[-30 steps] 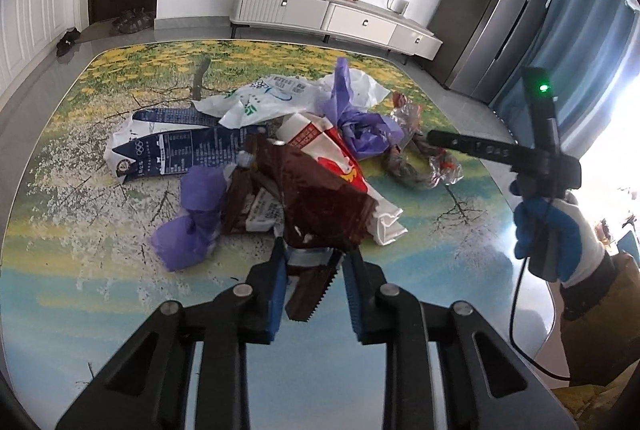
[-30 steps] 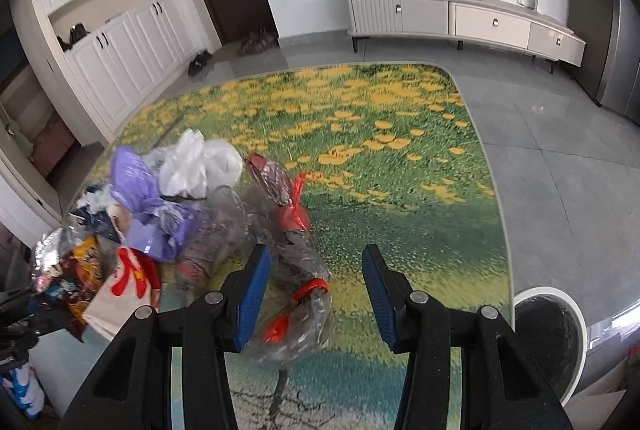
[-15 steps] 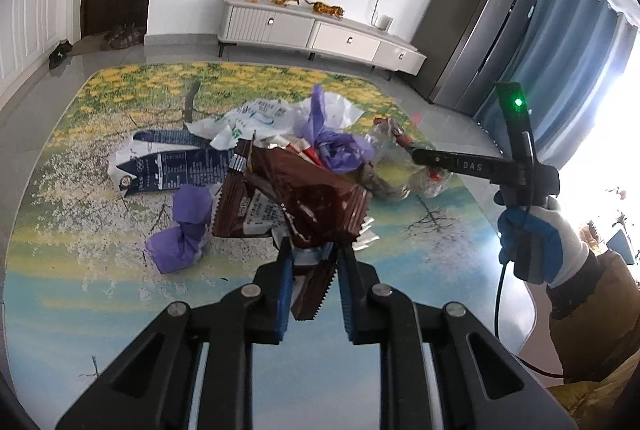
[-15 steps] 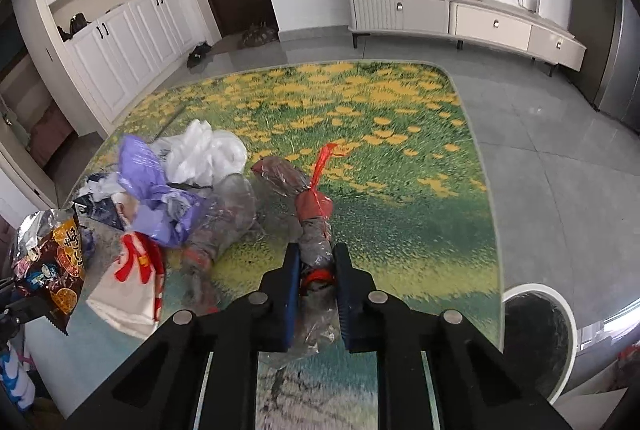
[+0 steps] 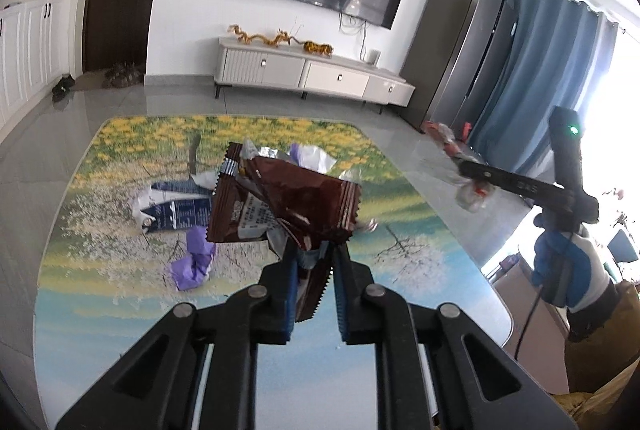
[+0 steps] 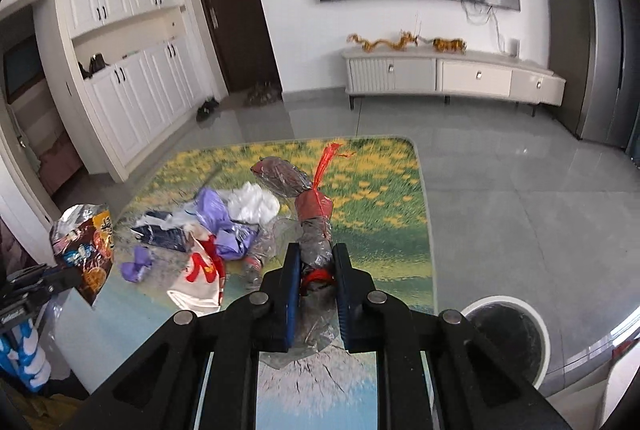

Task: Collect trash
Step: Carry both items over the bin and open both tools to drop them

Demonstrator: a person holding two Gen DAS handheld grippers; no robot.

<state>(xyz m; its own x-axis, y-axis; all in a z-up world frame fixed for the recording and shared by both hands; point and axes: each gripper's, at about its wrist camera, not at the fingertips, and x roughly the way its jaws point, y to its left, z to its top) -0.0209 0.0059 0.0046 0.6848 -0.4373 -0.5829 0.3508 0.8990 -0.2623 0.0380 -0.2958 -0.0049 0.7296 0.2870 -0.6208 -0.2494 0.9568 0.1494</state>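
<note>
My left gripper (image 5: 313,262) has its jaws clenched on the brown snack wrapper (image 5: 280,208). The wrapper's serrated lower edge hangs down between the blue pads, and the bulk of it fans out above and ahead of the fingertips, lifted clear of the rug (image 5: 100,230). From the right wrist view the same wrapper (image 6: 86,244) shows at the far left, silver lining open at the top.

My right gripper (image 6: 316,266) is clamped on the clear plastic bundle (image 6: 314,226) with the red band. The bundle runs lengthwise between the jaws, its crinkled tail spilling below the pads and its upper part rising ahead of them, ending in a red strip (image 6: 326,160) that points up. In the left wrist view this bundle (image 5: 460,166) is blurred, held out in front of the gloved right hand (image 5: 568,270).

On the rug, the rest of the trash lies in a loose pile: a purple bag (image 6: 218,214) against a white bag (image 6: 252,202), a dark blue printed pack (image 5: 176,210) beside them, a white and red carton (image 6: 200,278) at the near edge, and a small purple wad (image 5: 194,262) lying apart from the others. A round white-rimmed bin (image 6: 506,338) stands on the grey floor just beyond the rug's right edge, near my right gripper.
</note>
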